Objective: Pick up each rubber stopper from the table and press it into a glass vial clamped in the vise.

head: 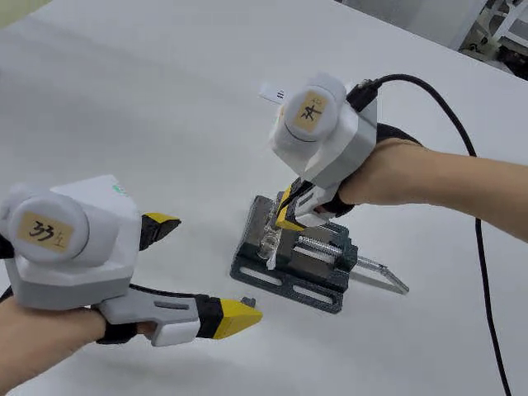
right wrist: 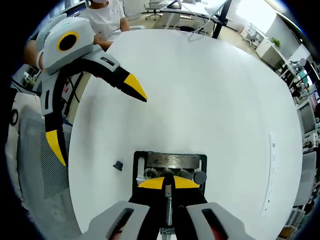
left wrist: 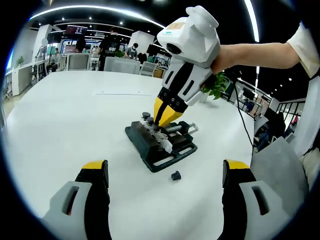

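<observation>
A dark vise (head: 289, 272) (left wrist: 160, 145) (right wrist: 170, 161) stands mid-table with glass vials (right wrist: 150, 174) clamped in a row. Some vials carry grey stoppers (left wrist: 146, 116) (right wrist: 200, 177). My right gripper (head: 289, 219) (left wrist: 162, 122) (right wrist: 167, 182) points down onto the row, its yellow tips shut together on a small dark stopper over a middle vial. One loose rubber stopper (left wrist: 175, 175) (right wrist: 118, 165) (head: 247, 301) lies on the table just in front of the vise. My left gripper (head: 202, 268) (left wrist: 165, 169) (right wrist: 95, 120) hovers wide open near it, holding nothing.
The white table (head: 148, 99) stretches out on all sides. The vise's screw handle (head: 381, 274) sticks out to the right. A black cable (head: 478, 223) trails from the right gripper. A paper strip (left wrist: 122, 92) lies farther back.
</observation>
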A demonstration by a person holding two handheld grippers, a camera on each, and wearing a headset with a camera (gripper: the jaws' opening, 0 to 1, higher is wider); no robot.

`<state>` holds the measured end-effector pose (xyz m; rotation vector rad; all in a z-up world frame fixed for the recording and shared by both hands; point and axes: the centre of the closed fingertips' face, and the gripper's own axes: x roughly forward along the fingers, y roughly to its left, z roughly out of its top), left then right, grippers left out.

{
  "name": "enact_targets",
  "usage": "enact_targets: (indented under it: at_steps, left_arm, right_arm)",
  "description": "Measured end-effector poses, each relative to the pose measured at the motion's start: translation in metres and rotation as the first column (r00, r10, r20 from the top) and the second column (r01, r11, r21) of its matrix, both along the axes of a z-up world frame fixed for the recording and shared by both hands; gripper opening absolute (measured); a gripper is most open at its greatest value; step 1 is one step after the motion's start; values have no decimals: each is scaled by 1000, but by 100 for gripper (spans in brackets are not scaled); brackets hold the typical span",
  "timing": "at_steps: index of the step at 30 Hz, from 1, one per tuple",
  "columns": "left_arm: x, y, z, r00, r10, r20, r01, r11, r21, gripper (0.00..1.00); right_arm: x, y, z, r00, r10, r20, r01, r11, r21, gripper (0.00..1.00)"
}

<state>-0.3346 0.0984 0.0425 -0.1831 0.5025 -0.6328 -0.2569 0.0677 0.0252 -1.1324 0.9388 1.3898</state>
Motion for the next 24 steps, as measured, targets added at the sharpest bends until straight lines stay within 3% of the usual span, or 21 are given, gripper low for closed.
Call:
enact_targets:
  at_steps: [4,11,17,19,20,24]
  left_arm:
    - [-1,-1,0,1000,-5,-5,5,1000,-1,94]
    - [-1,1,2,1000,-5,-5,5,1000,0,94]
    - [-2,3,0,1000,-4,-11,4,1000,4,94]
    - [-1,3,0,1000,-4,-13,4,1000,2,94]
    - [-1,4,-1,1000,-5,-15,5,1000,3,94]
    - [1,4,-5,1000,-8,-19,8,1000,1,94]
  right_arm:
    - [-1,-1,1,1000,12,7,-12,1000,8,0]
    - [-1,1,2,1000,-1,-26,2,1000,22,0]
    - [-1,3,2,999,30,-36,-31,1000,-1,0]
    - [-3,2,2,998,48,-52,-48,999,-5,0]
    - [-4,2,2,998,6,-69,-6,1000,-9,0]
    - [-5,1,2,995,43,-94,-46,998,-34,0]
